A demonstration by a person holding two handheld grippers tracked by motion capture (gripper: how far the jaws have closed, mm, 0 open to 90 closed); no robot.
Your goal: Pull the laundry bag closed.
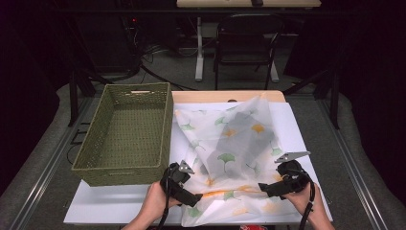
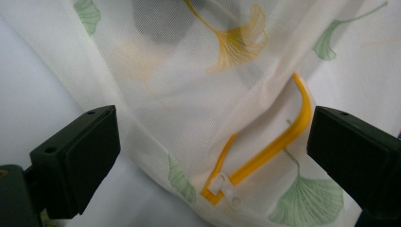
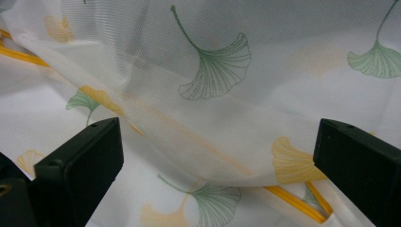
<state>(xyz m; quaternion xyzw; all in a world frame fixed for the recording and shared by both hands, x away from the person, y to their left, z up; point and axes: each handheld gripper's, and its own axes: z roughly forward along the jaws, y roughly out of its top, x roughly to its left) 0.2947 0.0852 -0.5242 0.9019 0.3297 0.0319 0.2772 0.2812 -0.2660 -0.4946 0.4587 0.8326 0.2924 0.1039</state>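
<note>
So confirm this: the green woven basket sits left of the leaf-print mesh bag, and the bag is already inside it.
Not inside. The high view shows the mesh bag lying on the white table, right of the green woven basket, which has nothing in it.

High view overlooks table; gripper views close on mesh bag [image 1: 230, 143].

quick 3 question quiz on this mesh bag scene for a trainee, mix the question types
1. True or false: the left gripper is shut on the mesh bag.
2. Where does the green woven basket stand relative to the bag: A left, B right, C on top?
3. What colour is the bag's zipper?

Key: 1 false, its jaws stand open, as do the right gripper's. 2 A. 3 yellow-orange.
</note>
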